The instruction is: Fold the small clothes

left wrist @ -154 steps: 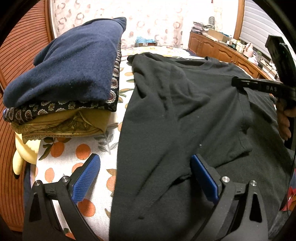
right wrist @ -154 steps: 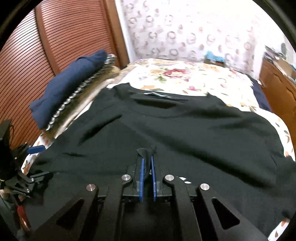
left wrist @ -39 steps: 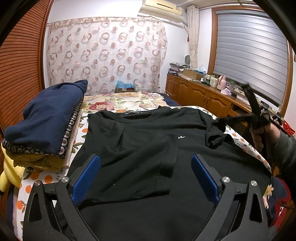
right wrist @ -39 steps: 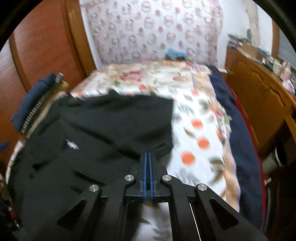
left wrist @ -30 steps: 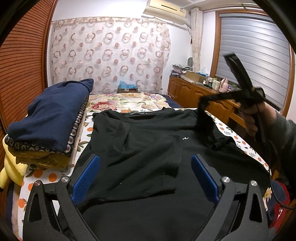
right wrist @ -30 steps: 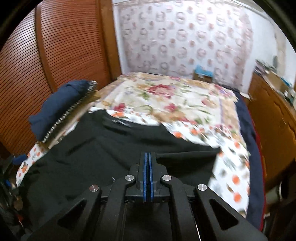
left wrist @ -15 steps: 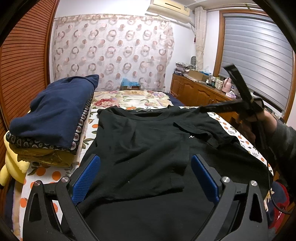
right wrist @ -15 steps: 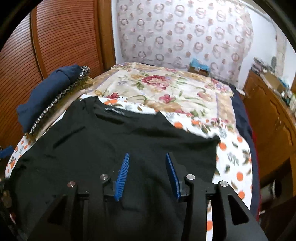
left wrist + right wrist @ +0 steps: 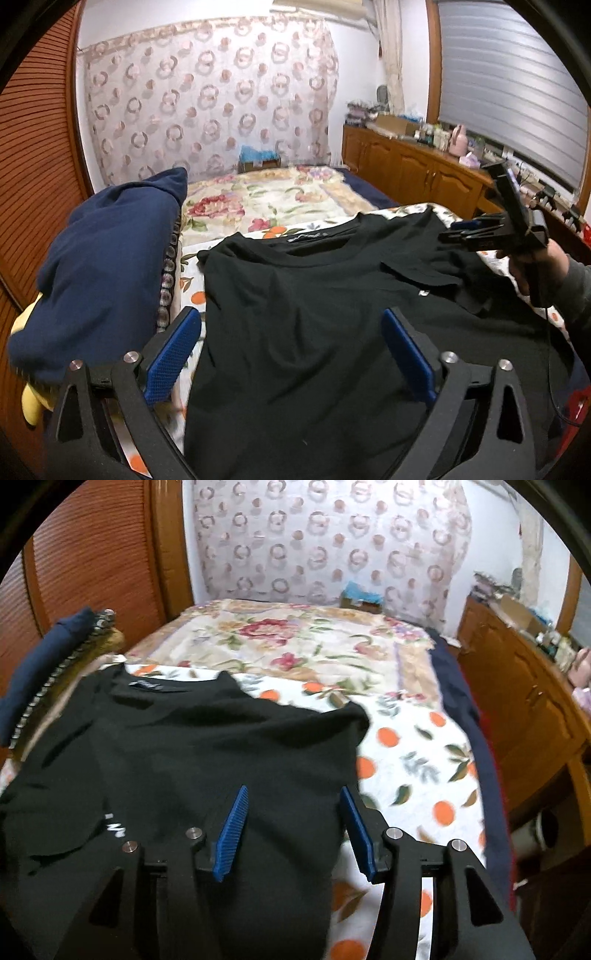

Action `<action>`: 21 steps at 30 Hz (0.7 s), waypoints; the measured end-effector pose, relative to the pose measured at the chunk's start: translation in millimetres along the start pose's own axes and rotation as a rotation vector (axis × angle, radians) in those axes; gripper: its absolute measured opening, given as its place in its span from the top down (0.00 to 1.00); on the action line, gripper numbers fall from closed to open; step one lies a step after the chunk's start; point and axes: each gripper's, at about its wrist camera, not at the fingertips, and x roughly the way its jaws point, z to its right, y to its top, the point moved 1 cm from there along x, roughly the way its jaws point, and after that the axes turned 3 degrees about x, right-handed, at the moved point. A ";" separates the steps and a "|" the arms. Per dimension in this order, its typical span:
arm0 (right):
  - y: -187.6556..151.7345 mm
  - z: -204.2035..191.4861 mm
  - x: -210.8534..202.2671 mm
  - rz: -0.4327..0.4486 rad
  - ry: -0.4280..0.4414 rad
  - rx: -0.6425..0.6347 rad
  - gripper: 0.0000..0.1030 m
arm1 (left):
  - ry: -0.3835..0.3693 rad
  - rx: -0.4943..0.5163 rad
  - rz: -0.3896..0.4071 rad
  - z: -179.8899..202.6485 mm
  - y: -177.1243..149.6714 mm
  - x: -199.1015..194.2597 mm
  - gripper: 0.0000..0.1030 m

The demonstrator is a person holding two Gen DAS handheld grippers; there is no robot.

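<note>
Nearest the left gripper point(image 9: 291, 354), its blue-padded jaws stand wide and are closing slightly, with nothing pinched; beneath and between them lies the lower body of the black cotton T-shirt point(image 9: 314, 314), spread flat on the white bedspread printed with oranges and leaves point(image 9: 413, 753). Just left of that gripper sits a stack of folded clothes topped by a navy blue garment point(image 9: 107, 258), touching the shirt's left edge or nearly so.

The right gripper point(image 9: 295, 827) hangs over the shirt's right side; its blue jaws are parting, and the cloth under them is free of the pads. To its left, one sleeve lies folded inward across the chest, beside a small white mark. In the left wrist view the same gripper shows at the right, held in a hand point(image 9: 535, 266) with a grey sleeve.

Beyond both grippers the shirt's collar points away, then comes a cream floral quilt point(image 9: 295, 642), and farthest off a curtain patterned with rings point(image 9: 207, 110).
</note>
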 end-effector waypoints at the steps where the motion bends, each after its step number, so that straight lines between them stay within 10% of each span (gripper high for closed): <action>1: 0.8 0.4 1.6 0.001 -0.006 -0.002 0.48 | -0.004 0.005 -0.020 -1.9 2.6 7.2 0.15; 8: 2.9 1.1 19.8 -0.029 -0.006 0.020 0.47 | -0.013 0.001 -0.138 -8.4 19.7 61.1 0.41; 21: 2.9 6.5 21.1 -0.028 -0.011 0.043 0.38 | 0.004 -0.030 -0.295 -18.3 27.4 130.6 0.49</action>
